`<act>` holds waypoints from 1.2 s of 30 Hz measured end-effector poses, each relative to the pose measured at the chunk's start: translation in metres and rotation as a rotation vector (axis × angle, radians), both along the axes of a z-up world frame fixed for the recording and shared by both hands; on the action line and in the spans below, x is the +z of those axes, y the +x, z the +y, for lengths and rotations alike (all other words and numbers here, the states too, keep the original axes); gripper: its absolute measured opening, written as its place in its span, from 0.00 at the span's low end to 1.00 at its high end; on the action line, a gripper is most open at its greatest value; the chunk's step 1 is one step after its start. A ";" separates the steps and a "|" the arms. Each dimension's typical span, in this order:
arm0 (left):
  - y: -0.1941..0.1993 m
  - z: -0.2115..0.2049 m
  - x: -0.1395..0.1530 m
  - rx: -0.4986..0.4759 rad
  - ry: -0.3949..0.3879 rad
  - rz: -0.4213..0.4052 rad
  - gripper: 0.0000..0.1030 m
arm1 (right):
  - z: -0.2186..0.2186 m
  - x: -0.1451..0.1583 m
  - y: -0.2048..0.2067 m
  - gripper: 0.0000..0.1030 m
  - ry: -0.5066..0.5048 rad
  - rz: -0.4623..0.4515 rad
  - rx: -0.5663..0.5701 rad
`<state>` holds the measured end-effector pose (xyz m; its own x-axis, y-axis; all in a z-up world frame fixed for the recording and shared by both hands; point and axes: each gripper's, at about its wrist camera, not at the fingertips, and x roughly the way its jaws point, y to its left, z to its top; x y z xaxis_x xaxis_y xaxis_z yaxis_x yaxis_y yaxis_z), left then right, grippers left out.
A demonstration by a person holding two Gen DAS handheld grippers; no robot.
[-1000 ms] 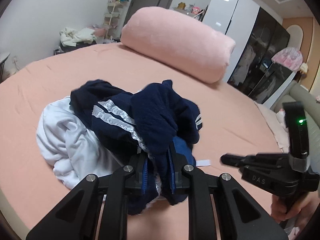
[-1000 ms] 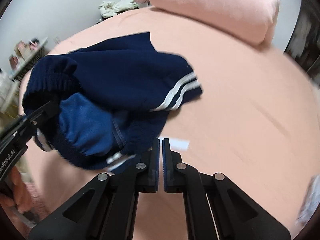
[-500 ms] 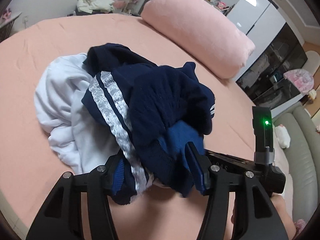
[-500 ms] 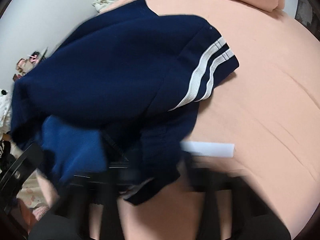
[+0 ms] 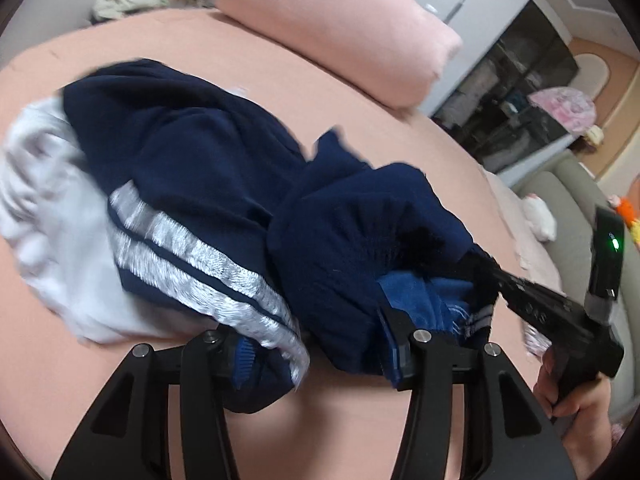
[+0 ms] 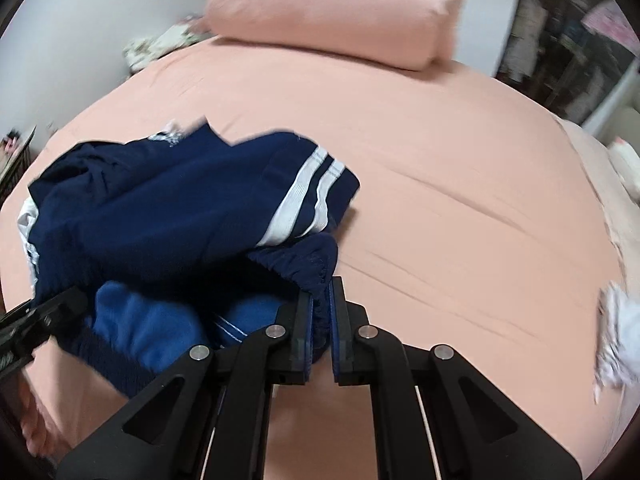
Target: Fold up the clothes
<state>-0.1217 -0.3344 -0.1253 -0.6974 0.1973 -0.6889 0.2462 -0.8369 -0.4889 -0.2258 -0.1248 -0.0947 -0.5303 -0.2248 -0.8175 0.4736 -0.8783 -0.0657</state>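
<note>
A crumpled navy garment (image 5: pixel 192 168) with white side stripes and a blue lining lies on the pink bed, partly over a white garment (image 5: pixel 48 216). My left gripper (image 5: pixel 316 348) straddles the near bunch of navy cloth. Its jaws stand wide and are closing, and the pads are not pressing. My right gripper (image 6: pixel 320 312) is shut on the gathered navy waistband (image 6: pixel 304 264). In the left wrist view, the right gripper (image 5: pixel 532 304) comes in from the right, its tips buried in the cloth. In the right wrist view, the navy garment (image 6: pixel 160 220) spreads to the left, with the left gripper (image 6: pixel 40 312) at its edge.
A big pink pillow (image 5: pixel 340 28) lies at the bed's far side. The pink sheet (image 6: pixel 460 200) stretches bare to the right of the clothes. A small white cloth (image 6: pixel 616 344) lies near the right edge. A grey sofa (image 5: pixel 560 200) and dark wardrobes (image 5: pixel 512 92) stand beyond.
My left jaws went from shut on the navy cloth to wide apart, and the gripper dipped closer to the pile. My right gripper moved in and now pinches the waistband.
</note>
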 end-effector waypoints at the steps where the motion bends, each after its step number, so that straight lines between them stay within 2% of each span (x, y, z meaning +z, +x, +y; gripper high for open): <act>1: -0.004 0.013 -0.001 -0.034 -0.007 -0.010 0.50 | 0.017 0.003 0.007 0.05 0.000 0.002 -0.016; 5: -0.016 0.083 -0.008 -0.185 -0.062 -0.067 0.50 | 0.098 0.007 0.039 0.05 0.000 -0.005 -0.092; 8: -0.016 0.124 -0.011 -0.244 -0.139 -0.097 0.50 | 0.172 0.014 0.060 0.05 -0.009 -0.008 -0.169; 10: -0.019 0.146 -0.015 -0.277 -0.181 -0.128 0.50 | 0.205 0.013 0.072 0.05 -0.030 -0.036 -0.218; 13: -0.021 0.173 -0.017 -0.313 -0.222 -0.159 0.50 | 0.236 0.002 0.090 0.05 -0.039 -0.068 -0.262; 16: -0.020 0.190 -0.020 -0.306 -0.282 -0.174 0.53 | 0.256 -0.007 0.101 0.05 -0.074 -0.082 -0.292; 19: -0.034 0.190 -0.026 -0.357 -0.409 -0.180 0.54 | 0.270 -0.004 0.110 0.05 -0.087 -0.080 -0.299; 21: -0.050 0.171 -0.022 -0.351 -0.426 -0.201 0.54 | 0.264 -0.003 0.109 0.05 -0.088 -0.074 -0.281; 24: -0.069 0.123 -0.008 -0.292 -0.319 -0.230 0.59 | 0.239 -0.002 0.118 0.06 -0.042 -0.036 -0.236; 25: -0.070 0.108 -0.005 -0.274 -0.281 -0.235 0.65 | 0.230 -0.004 0.119 0.06 -0.021 -0.026 -0.220; 27: -0.063 0.082 -0.001 -0.236 -0.234 -0.239 0.66 | 0.217 -0.008 0.118 0.06 -0.009 -0.035 -0.199; 29: -0.037 0.058 -0.004 -0.226 -0.200 -0.248 0.66 | 0.207 -0.014 0.117 0.06 -0.042 -0.075 -0.186; 32: -0.024 0.079 -0.003 -0.250 -0.157 -0.260 0.67 | 0.189 -0.019 0.118 0.06 -0.051 -0.117 -0.158; 33: -0.018 0.096 0.000 -0.279 -0.174 -0.248 0.67 | 0.183 -0.020 0.120 0.06 -0.057 -0.137 -0.138; 34: -0.012 0.114 0.003 -0.312 -0.201 -0.235 0.67 | 0.179 -0.019 0.122 0.06 -0.072 -0.148 -0.122; 36: 0.005 0.160 0.019 -0.349 -0.356 -0.175 0.67 | 0.175 -0.013 0.126 0.09 -0.099 -0.136 -0.114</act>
